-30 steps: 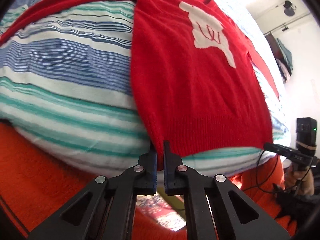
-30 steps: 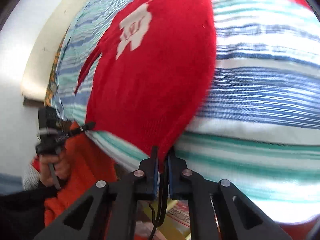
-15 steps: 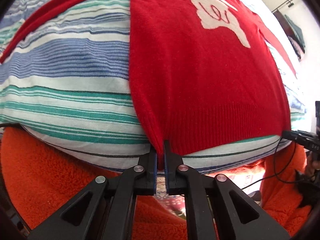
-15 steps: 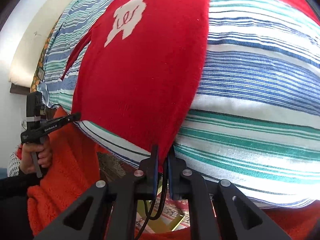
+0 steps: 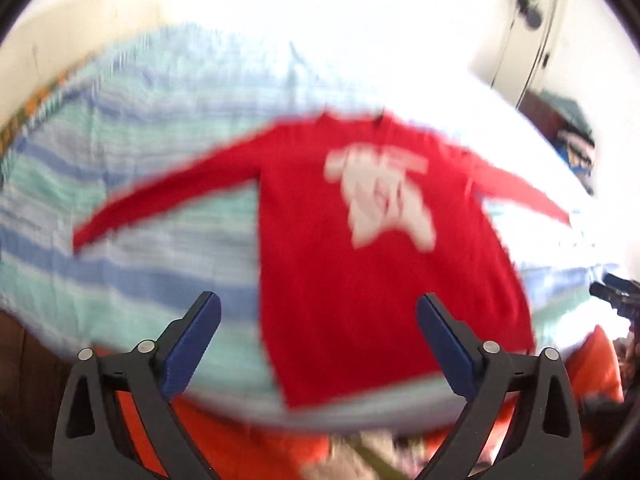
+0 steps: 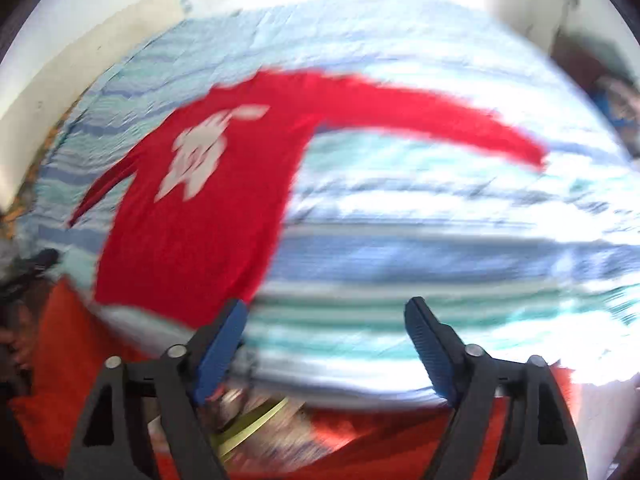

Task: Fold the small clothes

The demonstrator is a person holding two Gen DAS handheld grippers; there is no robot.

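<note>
A red long-sleeved sweater (image 5: 360,272) with a white figure on its chest lies flat, sleeves spread, on a striped blue, green and white bedsheet (image 5: 132,240). Both views are blurred by motion. My left gripper (image 5: 318,312) hovers above the sweater's hem; its jaws are opening wide and nothing is between them. In the right wrist view the sweater (image 6: 192,232) lies to the left. My right gripper (image 6: 326,318) hangs over the sheet beside the hem's corner, jaws opening, with nothing between them.
An orange fleece blanket (image 5: 256,448) drapes over the bed's near edge below both grippers. The right gripper (image 5: 616,296) shows at the right rim of the left wrist view. A white wall (image 6: 80,40) and a door (image 5: 528,32) stand behind the bed.
Both grippers have let go of the sweater's hem corners and opened wide. Both have lifted and tilted, so the whole sweater and more of the bed now show.
</note>
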